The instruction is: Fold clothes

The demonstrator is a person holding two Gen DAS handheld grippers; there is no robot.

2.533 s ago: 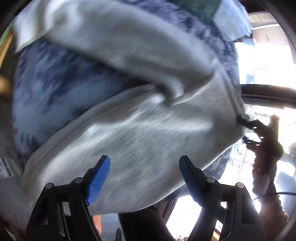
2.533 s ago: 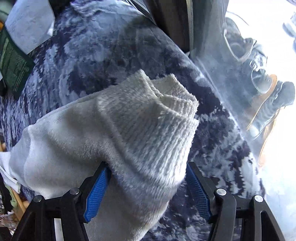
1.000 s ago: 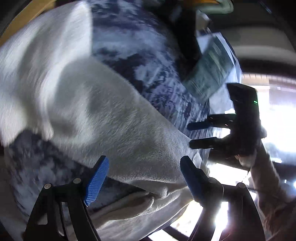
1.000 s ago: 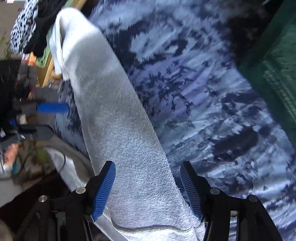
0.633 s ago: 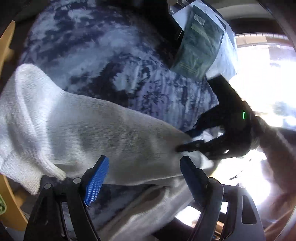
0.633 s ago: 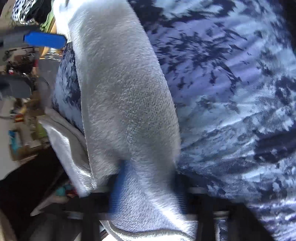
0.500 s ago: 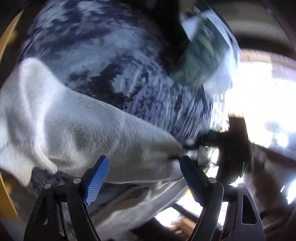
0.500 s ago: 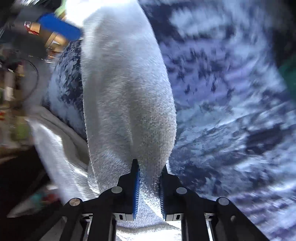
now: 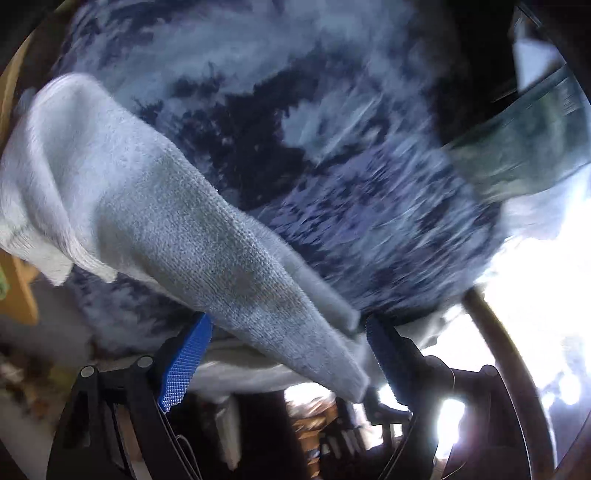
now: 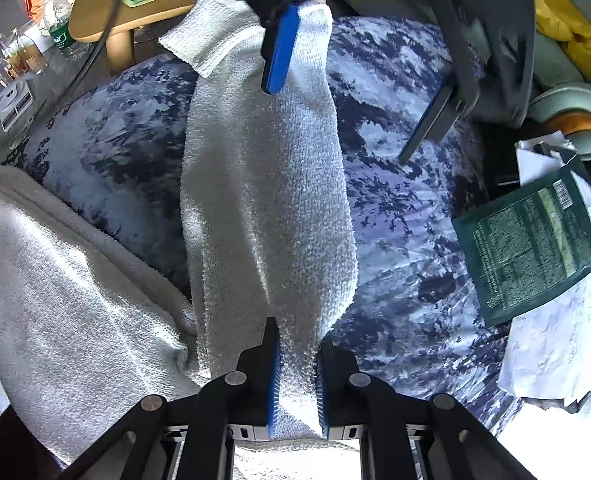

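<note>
Pinching white sweater (image 10: pixel 266 206), right claw (image 10: pixel 295 373); left claw (image 9: pixel 284 354) spread, just widened; blue mottled blanket (image 10: pixel 402 236).

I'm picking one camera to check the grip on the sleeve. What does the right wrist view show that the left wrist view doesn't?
Only the right wrist view shows the right gripper shut on the white knitted sleeve, the sweater's body at lower left, and a water bottle at top left. Only the left wrist view shows the left gripper from behind, jaws wide apart with the sleeve passing between them, unpressed; they have just been opening. Both show the sleeve, the blue patterned blanket and the green packet.
</note>
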